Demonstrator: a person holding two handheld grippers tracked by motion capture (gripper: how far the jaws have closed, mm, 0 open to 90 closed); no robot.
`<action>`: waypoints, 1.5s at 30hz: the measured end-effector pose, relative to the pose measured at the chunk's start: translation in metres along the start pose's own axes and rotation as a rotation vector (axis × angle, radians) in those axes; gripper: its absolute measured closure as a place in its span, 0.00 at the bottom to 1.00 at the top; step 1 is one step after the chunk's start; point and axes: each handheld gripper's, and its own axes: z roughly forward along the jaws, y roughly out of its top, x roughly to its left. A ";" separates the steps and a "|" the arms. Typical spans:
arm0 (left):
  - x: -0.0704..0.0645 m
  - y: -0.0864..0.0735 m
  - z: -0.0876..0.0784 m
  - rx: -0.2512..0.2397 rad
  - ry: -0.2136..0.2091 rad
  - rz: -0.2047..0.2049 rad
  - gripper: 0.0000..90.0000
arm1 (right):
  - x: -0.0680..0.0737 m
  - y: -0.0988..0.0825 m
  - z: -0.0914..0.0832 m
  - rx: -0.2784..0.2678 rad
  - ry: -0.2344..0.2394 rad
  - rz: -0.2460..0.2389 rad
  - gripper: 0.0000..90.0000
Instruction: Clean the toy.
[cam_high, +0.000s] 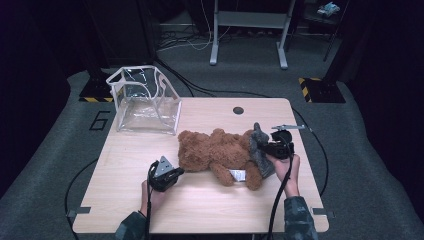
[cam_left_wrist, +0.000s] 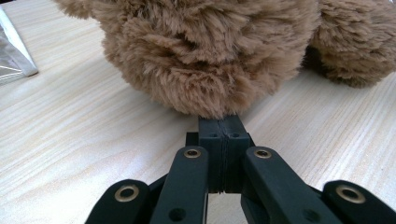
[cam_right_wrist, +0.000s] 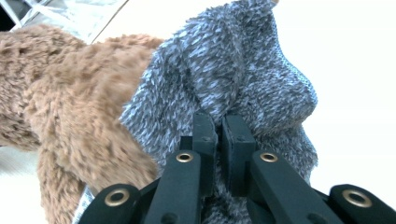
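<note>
left gripper (cam_left_wrist: 223, 135): fingers closed, empty, touching teddy bear (cam_high: 215, 152) | right gripper (cam_right_wrist: 223, 122): fingers pinching grey knit (cam_right_wrist: 233, 70) | risk: thin fabric pinch may slip if tugged

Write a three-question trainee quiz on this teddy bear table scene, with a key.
1. True or false: the right claw is pinching the grey knitted fabric on the brown plush teddy bear.
2. What stands at the far left corner of the light wooden table?
3. The left claw is: A) wide open, B) shut with its tips against the bear's fur, C) holding the bag.

Key: 1 true; 2 a clear plastic bag, open at the top; 3 B.
</note>
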 end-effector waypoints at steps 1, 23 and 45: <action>0.000 0.000 0.000 0.000 -0.001 0.000 1.00 | 0.001 0.000 0.007 0.009 0.005 -0.015 0.95; 0.000 0.000 0.000 -0.003 0.001 -0.005 1.00 | -0.010 -0.009 0.009 0.062 -0.094 0.020 0.95; -0.001 0.000 0.001 0.002 -0.005 -0.010 1.00 | -0.005 -0.031 0.051 0.211 -0.097 0.009 0.95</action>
